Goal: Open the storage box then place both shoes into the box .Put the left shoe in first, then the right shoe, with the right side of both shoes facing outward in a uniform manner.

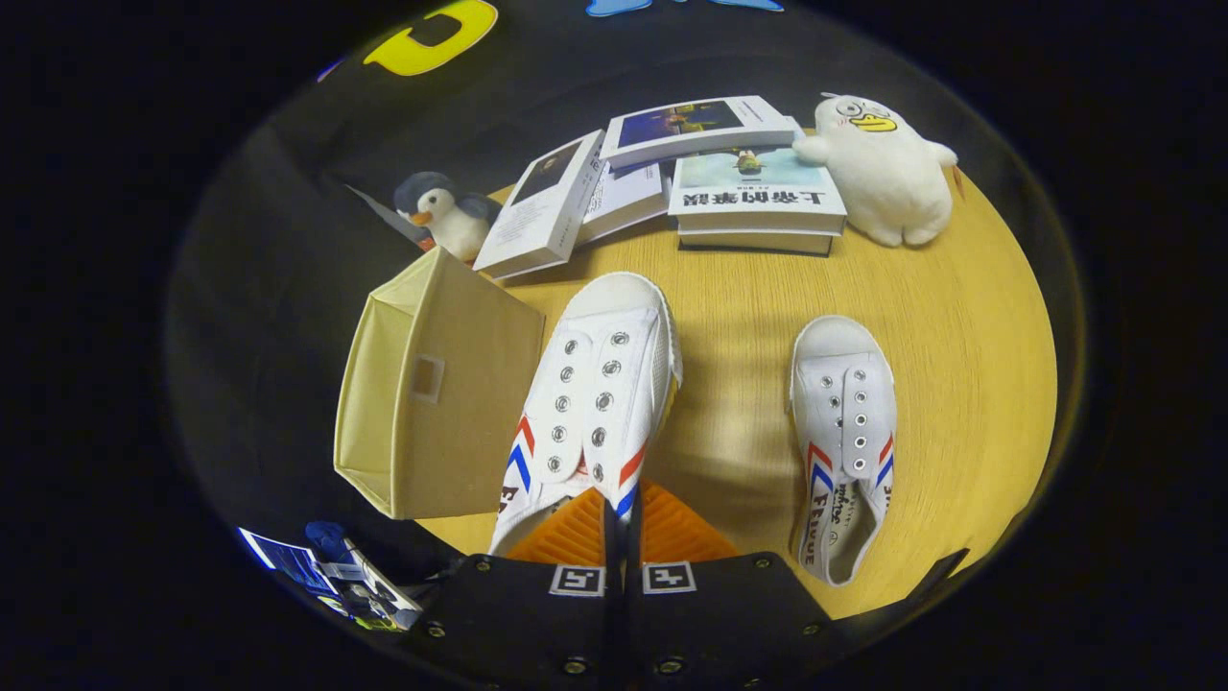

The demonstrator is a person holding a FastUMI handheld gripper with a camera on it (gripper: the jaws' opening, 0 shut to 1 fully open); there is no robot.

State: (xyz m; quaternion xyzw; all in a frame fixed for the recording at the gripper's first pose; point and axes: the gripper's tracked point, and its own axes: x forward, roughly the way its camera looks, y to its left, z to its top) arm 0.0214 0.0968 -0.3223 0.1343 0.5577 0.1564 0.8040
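Observation:
My gripper (622, 511) is shut on a white canvas shoe (595, 384) with red and blue stripes. Both fingers pinch the shoe's side wall by the heel opening, and its toe points away from me. The shoe appears raised over the round wooden table (739, 317). A beige fabric storage box (436, 393) stands open just left of the held shoe, at the table's left edge, its labelled side facing the shoe. The second matching shoe (844, 432) lies flat on the table to the right, toe pointing away, apart from the fingers.
Beyond the shoes lie several books (753, 187), some stacked and one (542, 206) leaning. A penguin plush (443, 216) sits behind the box and a white duck plush (883, 168) at the far right. Some printed items (336, 576) lie below the table's near left edge.

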